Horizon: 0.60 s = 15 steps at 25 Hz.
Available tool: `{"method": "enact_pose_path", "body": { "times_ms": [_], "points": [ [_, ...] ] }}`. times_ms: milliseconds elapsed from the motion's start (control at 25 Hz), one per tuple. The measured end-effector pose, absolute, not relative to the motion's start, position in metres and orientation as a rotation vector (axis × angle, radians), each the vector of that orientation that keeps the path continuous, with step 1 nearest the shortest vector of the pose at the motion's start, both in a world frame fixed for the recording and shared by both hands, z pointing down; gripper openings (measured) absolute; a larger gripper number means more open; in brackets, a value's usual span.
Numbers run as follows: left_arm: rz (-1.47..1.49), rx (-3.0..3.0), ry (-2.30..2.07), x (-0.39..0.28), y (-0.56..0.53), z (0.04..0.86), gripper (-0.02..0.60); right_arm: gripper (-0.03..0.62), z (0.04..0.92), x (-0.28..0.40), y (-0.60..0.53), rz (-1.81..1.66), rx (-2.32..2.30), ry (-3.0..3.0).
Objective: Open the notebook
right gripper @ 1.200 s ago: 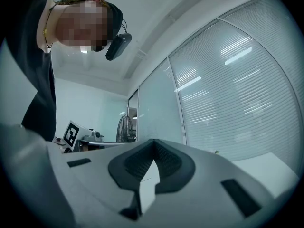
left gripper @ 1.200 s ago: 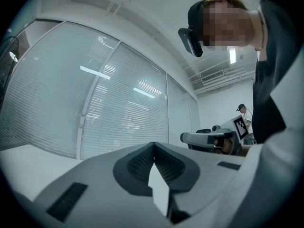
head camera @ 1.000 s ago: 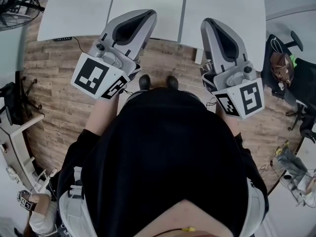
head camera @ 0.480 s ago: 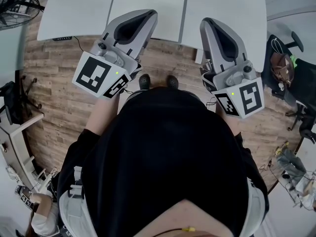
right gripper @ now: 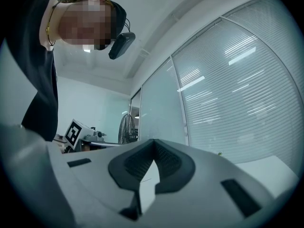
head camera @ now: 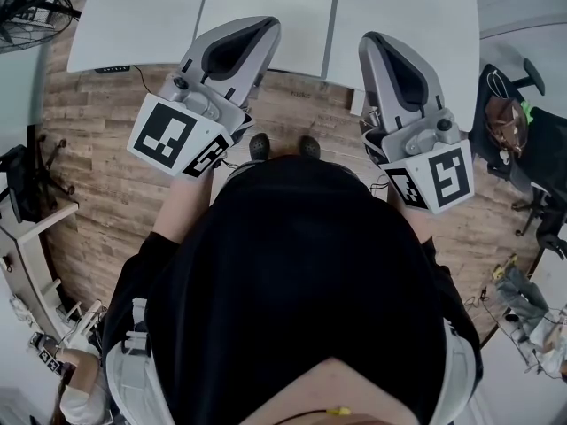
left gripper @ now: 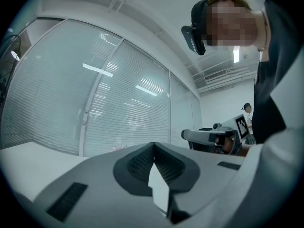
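Nothing has shifted since a second ago. My left gripper (head camera: 267, 25) and right gripper (head camera: 372, 42), both closed and empty, hover beside the notebook (head camera: 297, 25) lying flat on the table (head camera: 133, 25), perhaps readying or resting. I can't tell whether the notebook is open.

the person stands with both arms bent forward, a claw in each hand, held out side by side in front of the body. the left claw (head camera: 264, 27) points ahead and about level, its jaws pressed together with nothing between them. the right claw (head camera: 374, 41) sits well apart from it, jaws likewise closed and empty. the left marker cube (head camera: 173, 135) and right marker cube (head camera: 438, 177) sit nearest the chest, the left forearm (head camera: 180, 206) showing just behind its cube.
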<state>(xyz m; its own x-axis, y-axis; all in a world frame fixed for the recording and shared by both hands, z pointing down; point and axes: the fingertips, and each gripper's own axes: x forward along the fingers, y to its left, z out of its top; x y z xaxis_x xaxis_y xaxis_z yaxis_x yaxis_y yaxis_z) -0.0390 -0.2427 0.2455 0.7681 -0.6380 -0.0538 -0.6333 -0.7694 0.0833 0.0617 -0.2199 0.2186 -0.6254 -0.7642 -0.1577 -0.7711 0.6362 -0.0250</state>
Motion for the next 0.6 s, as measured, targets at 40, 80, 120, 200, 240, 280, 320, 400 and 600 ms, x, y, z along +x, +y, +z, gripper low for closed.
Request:
{"method": "enact_pose_path", "body": {
  "times_ms": [40, 80, 120, 200, 240, 280, 320, 400, 600],
  "points": [
    [-0.127, 2.896, -1.041, -0.0394, -0.2428, 0.2445, 0.012, 0.003, 0.2186, 0.0613, -0.2201, 0.069, -1.276, 2.702],
    [-0.136, 2.895, -1.037, -0.0397, -0.2424, 0.243, 0.012, 0.003, 0.2189, 0.0611, -0.2201, 0.07, -1.276, 2.702],
    [-0.148, 2.894, -1.033, -0.0399, -0.2418, 0.2409, 0.012, 0.003, 0.2193, 0.0611, -0.2199, 0.071, -1.278, 2.703],
    [-0.159, 2.9, -1.033, -0.0404, -0.2406, 0.2371, 0.012, 0.003, 0.22, 0.0608, -0.2195, 0.073, -1.28, 2.706],
    [-0.157, 2.905, -1.037, -0.0406, -0.2401, 0.236, 0.012, 0.003, 0.2202, 0.0605, -0.2193, 0.074, -1.279, 2.708],
    [-0.154, 2.909, -1.038, -0.0406, -0.2398, 0.2352, 0.012, 0.003, 0.2203, 0.0602, -0.2191, 0.074, -1.278, 2.709],
    [-0.155, 2.91, -1.038, -0.0406, -0.2395, 0.2347, 0.012, 0.003, 0.2203, 0.0599, -0.219, 0.075, -1.277, 2.711],
    [-0.155, 2.91, -1.038, -0.0406, -0.2397, 0.2347, 0.012, 0.003, 0.2203, 0.0597, -0.2191, 0.078, -1.277, 2.711],
    [-0.15, 2.91, -1.042, -0.0414, -0.2402, 0.2357, 0.012, 0.003, 0.22, 0.0608, -0.2193, 0.083, -1.282, 2.709]
  ]
}}
